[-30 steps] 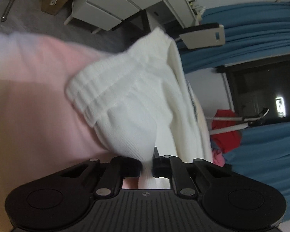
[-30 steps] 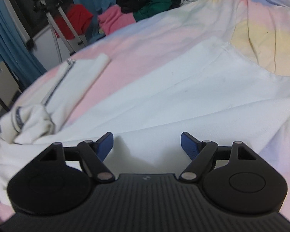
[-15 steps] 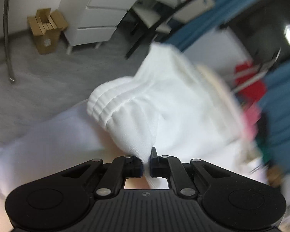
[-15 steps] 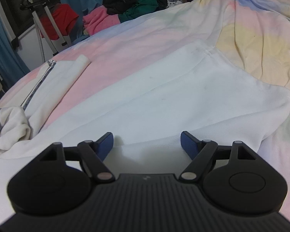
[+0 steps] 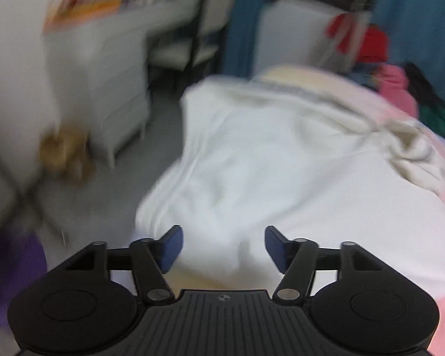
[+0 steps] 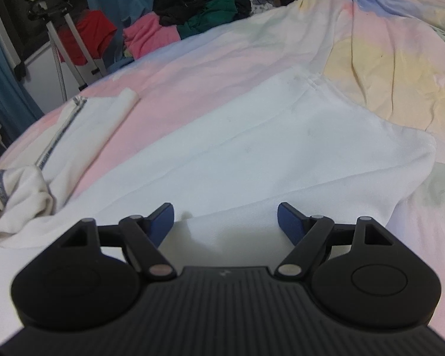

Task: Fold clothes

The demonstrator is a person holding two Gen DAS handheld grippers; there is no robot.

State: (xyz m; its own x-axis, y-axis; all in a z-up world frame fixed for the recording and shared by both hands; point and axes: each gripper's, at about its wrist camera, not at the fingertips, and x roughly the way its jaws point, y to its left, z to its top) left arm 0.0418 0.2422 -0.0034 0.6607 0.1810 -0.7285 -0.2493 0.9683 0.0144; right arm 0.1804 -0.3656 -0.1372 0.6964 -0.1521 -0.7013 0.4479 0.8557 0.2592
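Observation:
A white sweatshirt lies spread on the pastel bedspread. Its sleeve with a dark striped cuff is bunched at the left in the right wrist view. In the blurred left wrist view the same white garment drapes over the bed's corner. My left gripper is open and empty just above the cloth. My right gripper is open and empty, low over the garment's near edge.
A pile of pink, green and black clothes and a red garment on a stand sit past the bed's far edge. White drawers, a chair and a cardboard box stand on the floor to the left.
My left gripper opened and let go of the white sleeve, which dropped onto the bed, and the view swung round fast. My right gripper stayed open and barely moved.

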